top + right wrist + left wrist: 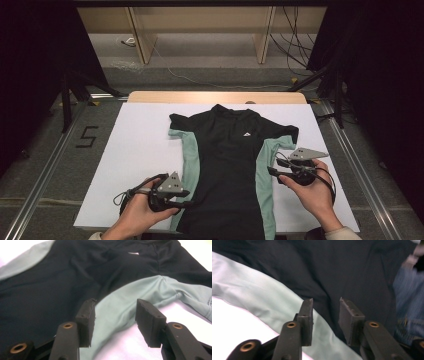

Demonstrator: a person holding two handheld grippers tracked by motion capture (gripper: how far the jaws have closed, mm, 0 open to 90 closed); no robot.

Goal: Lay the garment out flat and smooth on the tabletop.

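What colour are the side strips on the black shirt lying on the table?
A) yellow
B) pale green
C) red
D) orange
B: the shirt is black down the middle, with a pale green strip running along each side.

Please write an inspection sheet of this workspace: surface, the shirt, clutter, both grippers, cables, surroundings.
Surface: white table, wooden edge at far side.
Job's thing: black shirt with mint side panels, lying flat, collar at far side.
Clutter: nothing seen.
Grippers: left gripper open over the shirt's mint panel; right gripper open over the other panel; nothing between the jaws.
Cables: one trailing cable at the left gripper; loose cables on the floor behind.
Surroundings: grey floor, wooden legs, dark curtains.
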